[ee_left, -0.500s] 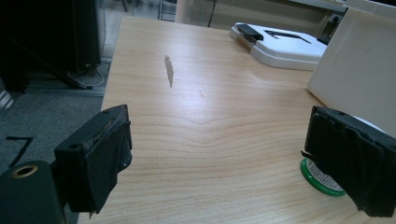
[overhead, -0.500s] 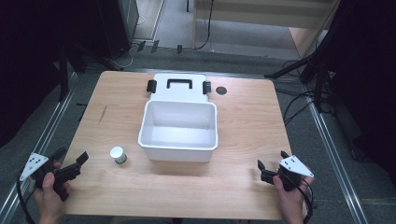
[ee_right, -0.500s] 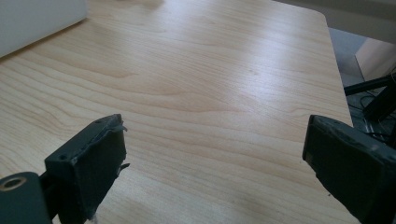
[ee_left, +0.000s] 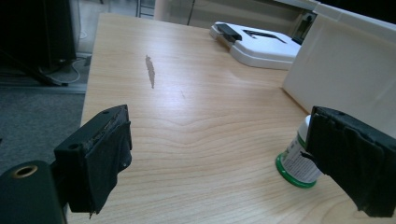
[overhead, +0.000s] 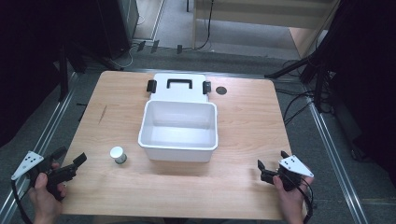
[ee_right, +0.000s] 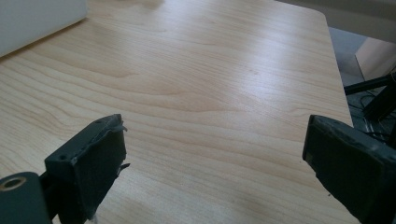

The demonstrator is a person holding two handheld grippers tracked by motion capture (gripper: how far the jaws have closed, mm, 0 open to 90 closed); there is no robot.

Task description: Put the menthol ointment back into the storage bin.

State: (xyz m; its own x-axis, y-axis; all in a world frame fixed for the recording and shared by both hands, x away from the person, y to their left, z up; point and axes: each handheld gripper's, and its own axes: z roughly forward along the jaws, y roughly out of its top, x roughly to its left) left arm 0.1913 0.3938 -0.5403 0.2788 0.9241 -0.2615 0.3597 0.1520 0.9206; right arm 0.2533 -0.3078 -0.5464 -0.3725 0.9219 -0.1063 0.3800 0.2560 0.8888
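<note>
Pale wood table [overhead: 243, 140] (one dark streak [ee_left: 150, 71]) over seemingly grey carpet; left claw [overhead: 70, 161], right claw [overhead: 271, 164] wide open, empty.

Two hand-held tools, both black. Left tool [overhead: 70, 161]: grey three-cornered plate [overhead: 28, 164] at its rear, dotted with small dark holes; black cable [overhead: 17, 198] looping down behind the hand [overhead: 45, 195]. Right tool [overhead: 271, 164]: same grey plate [overhead: 295, 165] on top, black cable [overhead: 308, 196] trailing past the wrist. Jaws blocky, faced with worn black pads [ee_left: 109, 154] fraying at the edges. Brass-ringed hole [ee_left: 24, 171] in the body below the left-hand jaw, likewise [ee_right: 11, 183] on the other tool. Forearms bare, no sleeves.
</note>
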